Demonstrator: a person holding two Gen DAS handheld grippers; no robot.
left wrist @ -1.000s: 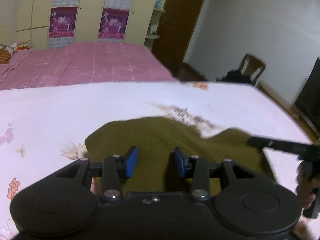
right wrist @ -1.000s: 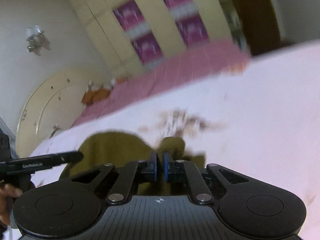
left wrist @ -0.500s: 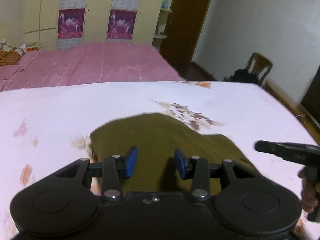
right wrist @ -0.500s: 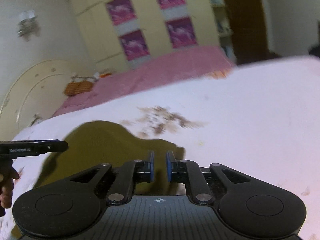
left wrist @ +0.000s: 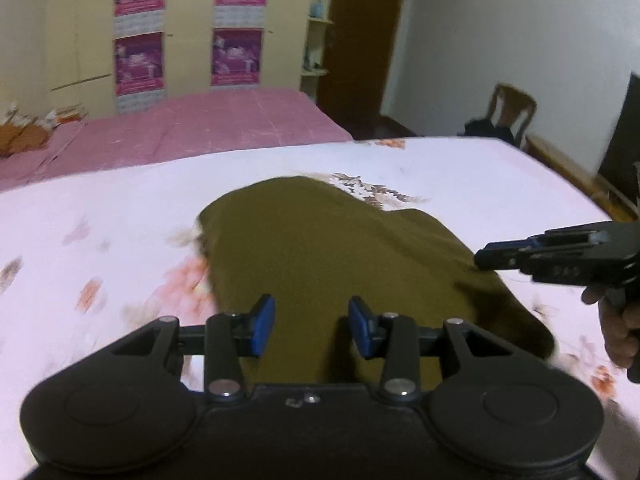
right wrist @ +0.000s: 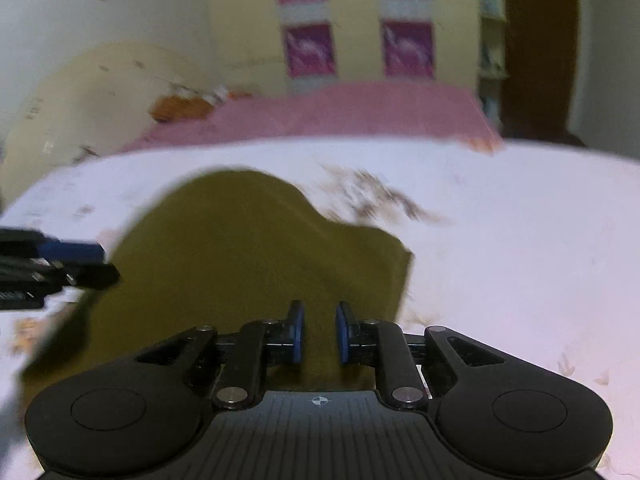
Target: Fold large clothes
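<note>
An olive-green garment [left wrist: 320, 252] lies bunched on the white floral sheet [left wrist: 100, 220]; it also shows in the right wrist view [right wrist: 240, 248]. My left gripper [left wrist: 311, 328] is open and empty above the garment's near part. My right gripper [right wrist: 319, 333] has its jaws parted by a narrow gap, with nothing between them, over the garment's near right part. The right gripper also shows in the left wrist view [left wrist: 486, 258] at the garment's right edge. The left gripper shows in the right wrist view [right wrist: 102, 264] at the garment's left edge.
A pink bed [left wrist: 192, 128] lies beyond the white sheet, with yellow wardrobes [left wrist: 80, 32] behind it. A brown door [left wrist: 360, 32] and a wooden chair [left wrist: 512, 112] with dark clothes stand at the back right. The sheet's right edge [left wrist: 580, 200] drops to the floor.
My right gripper has opened from shut to a narrow gap and let go of the garment. Both grippers have shifted, and the garment now lies flatter and longer on the sheet.
</note>
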